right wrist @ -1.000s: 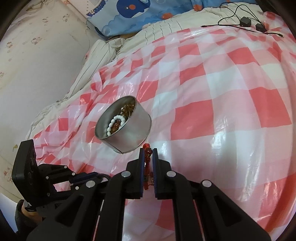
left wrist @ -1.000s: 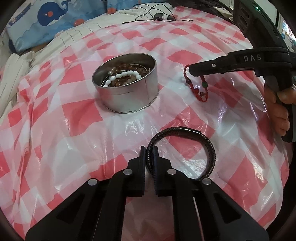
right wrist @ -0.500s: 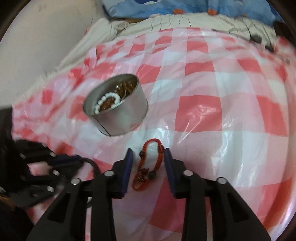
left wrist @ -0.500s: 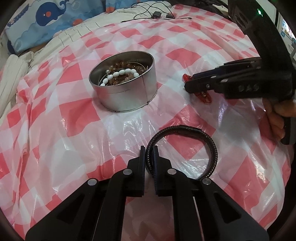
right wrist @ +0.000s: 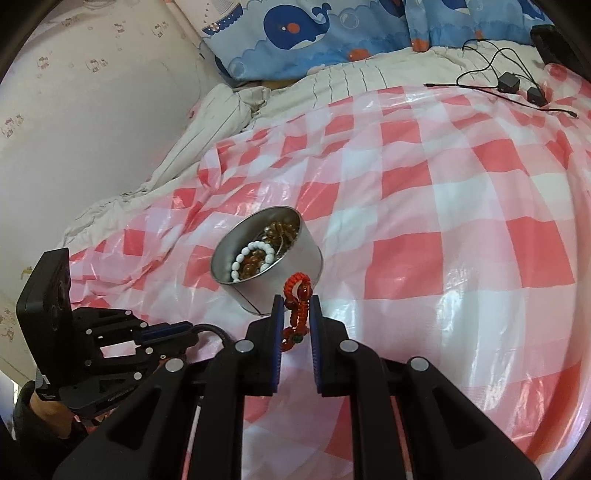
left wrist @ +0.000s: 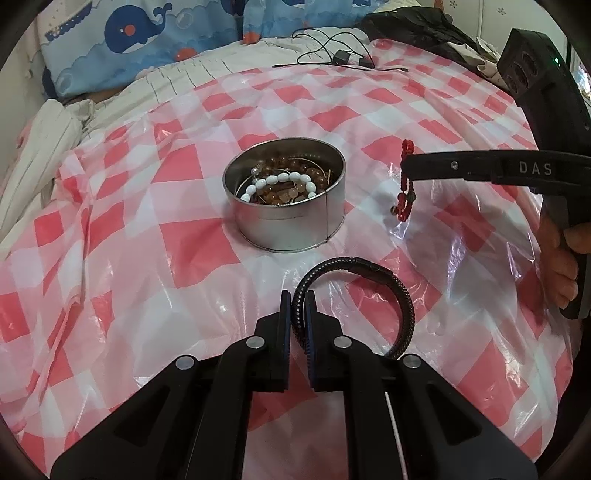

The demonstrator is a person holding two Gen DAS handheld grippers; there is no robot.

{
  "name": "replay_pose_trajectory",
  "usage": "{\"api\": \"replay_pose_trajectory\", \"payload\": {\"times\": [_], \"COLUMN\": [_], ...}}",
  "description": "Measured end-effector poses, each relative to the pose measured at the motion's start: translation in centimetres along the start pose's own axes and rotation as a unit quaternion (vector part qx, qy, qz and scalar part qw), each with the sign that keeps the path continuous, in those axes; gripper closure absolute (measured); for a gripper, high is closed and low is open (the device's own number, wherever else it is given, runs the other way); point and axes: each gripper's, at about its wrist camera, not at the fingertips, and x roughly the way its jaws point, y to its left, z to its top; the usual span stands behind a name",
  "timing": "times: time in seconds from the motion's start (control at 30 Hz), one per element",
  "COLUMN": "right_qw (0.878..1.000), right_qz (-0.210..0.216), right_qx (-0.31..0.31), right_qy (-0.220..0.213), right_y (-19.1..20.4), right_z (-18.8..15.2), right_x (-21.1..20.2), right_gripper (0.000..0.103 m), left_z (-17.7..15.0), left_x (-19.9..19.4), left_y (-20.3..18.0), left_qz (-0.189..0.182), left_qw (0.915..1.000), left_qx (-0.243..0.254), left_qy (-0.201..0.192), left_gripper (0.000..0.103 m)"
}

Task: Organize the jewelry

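Note:
A round metal tin [left wrist: 288, 206] with white and amber bead bracelets inside stands on the red-and-white checked plastic sheet; it also shows in the right wrist view [right wrist: 267, 264]. My left gripper [left wrist: 297, 299] is shut on a black braided leather bracelet [left wrist: 369, 269] and holds it just above the sheet, in front of the tin. My right gripper [right wrist: 297, 301] is shut on a red cord bracelet [right wrist: 295, 306] and holds it in the air right of the tin, where it dangles [left wrist: 404, 192].
A blue whale-print pillow [right wrist: 332, 33] and a rumpled white sheet [right wrist: 240, 110] lie behind the checked sheet. Black cables with small adapters [right wrist: 509, 83] lie at the far right. A wall [right wrist: 92, 110] runs along the left.
My right gripper, open over the red bracelet on the sheet half a second ago, has shut on it and lifted it. My left gripper has moved closer to the tin with the black bracelet.

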Motion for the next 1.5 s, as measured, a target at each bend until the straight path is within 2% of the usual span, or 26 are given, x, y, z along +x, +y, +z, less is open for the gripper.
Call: {"api": "replay_pose_trajectory", "payload": {"times": [1.07,1.5], "right_qw": [1.0,0.999], "right_qz": [0.014,0.021], "right_qx": [-0.007,-0.009], "right_qy": [-0.007,-0.029], "right_y": [0.6,0.8], "right_z": [0.1,0.5], "right_x": [-0.2,-1.0], "right_gripper": [0.089,0.089], "left_z": [0.3,0.8], "left_x": [-0.5,-2.0], "left_y": [-0.1,0.7], "left_qz": [0.007,0.008], "left_qw": [0.9999,0.9992], "left_qx": [0.001,-0.013], "left_qy": [-0.008,-0.036], "left_gripper": [0.097,0.097]}}
